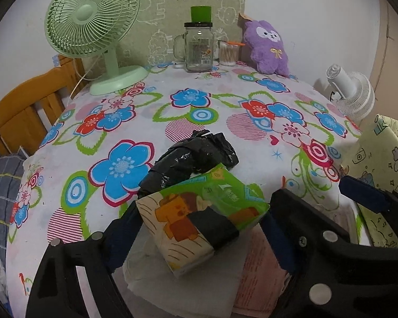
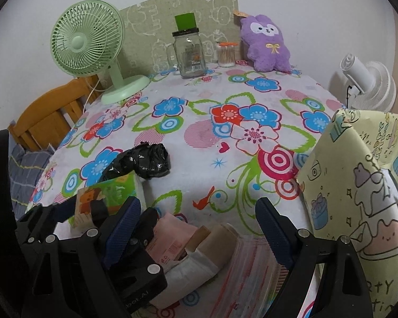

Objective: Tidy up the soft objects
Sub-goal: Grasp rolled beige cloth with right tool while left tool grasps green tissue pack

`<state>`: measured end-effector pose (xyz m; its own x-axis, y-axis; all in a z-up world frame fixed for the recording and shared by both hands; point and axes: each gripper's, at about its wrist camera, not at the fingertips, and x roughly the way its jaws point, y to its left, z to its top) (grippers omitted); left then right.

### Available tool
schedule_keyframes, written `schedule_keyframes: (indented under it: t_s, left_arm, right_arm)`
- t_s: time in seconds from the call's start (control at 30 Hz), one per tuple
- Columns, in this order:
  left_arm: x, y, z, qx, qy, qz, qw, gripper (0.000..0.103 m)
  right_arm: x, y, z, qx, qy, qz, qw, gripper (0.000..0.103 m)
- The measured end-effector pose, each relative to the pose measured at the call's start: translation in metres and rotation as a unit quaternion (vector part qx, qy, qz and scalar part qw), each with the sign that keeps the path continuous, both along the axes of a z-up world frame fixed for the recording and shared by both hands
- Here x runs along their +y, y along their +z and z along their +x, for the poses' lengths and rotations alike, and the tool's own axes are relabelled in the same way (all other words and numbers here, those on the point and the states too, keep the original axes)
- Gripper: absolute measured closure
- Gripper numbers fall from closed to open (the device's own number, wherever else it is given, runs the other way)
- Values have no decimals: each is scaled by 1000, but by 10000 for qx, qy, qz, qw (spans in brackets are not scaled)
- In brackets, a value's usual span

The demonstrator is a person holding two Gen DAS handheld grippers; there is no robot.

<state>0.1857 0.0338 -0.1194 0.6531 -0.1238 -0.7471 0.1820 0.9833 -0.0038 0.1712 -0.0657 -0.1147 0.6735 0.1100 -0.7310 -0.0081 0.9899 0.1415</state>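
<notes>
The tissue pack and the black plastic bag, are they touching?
Touching. In the left wrist view the black plastic bag lies against the tissue pack's far edge, no gap.

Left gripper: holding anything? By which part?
The left gripper appears to clamp the green tissue pack by its two short ends, one against each of the fingers. The right gripper holds nothing.
</notes>
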Motion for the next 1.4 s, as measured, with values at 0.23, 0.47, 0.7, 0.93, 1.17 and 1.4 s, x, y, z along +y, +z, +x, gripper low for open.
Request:
schedule_keyframes:
  t_s: [0.23,0.47,0.7,0.93,1.17,1.4]
  left_arm:
    - [-2,3,-4,-170,-4,95,9998,15]
    - [1,10,-20,-314,102,207,9992,15]
    - [9,12,-43,-347,275,85,9990,15]
    - [5,14,-66,-468,261,204,9984,15]
    - [1,10,-79,-414,208,242,9986,15]
    - [-1,0,-76,-234,207,182,9993,15]
  right_arm:
    - [2,0,0,-42,44,-9,10000,13]
    - [5,4,-10,-99,137,34,9999,13]
    - [8,8,-28,-157,270,31,9995,13]
    - [3,3,-41,-29,118,128,9998,16]
    - [3,-7,-45,204,100,39,9997,26]
    - [9,-16,-41,395,123,-210,9989,44]
